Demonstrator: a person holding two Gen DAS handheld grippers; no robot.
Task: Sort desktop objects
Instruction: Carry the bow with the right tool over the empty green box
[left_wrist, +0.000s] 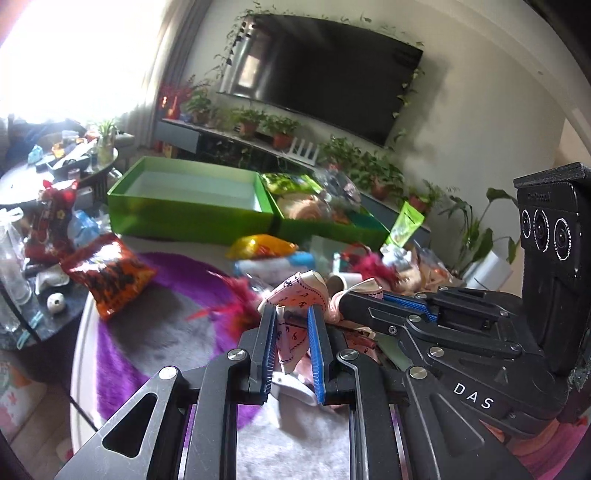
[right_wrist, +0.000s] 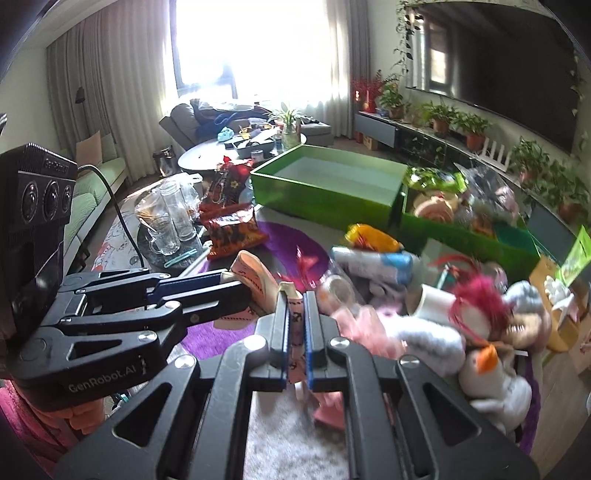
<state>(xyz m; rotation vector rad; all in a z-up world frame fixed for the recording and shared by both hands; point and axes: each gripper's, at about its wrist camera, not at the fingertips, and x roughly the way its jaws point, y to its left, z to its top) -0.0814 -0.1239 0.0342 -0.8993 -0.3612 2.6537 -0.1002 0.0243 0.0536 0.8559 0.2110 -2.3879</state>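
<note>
Both grippers, left gripper (left_wrist: 291, 332) and right gripper (right_wrist: 295, 325), have their jaws clamped on one pink printed ribbon (left_wrist: 295, 295), held above the cluttered bench, probably to carry it together toward the empty green box (left_wrist: 192, 192).

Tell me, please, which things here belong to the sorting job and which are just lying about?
In play: pink patterned cloth, gripped by left gripper and right gripper; empty green box; snack bag; plush toys.
Lying about: television, potted plants, glass jars.
</note>
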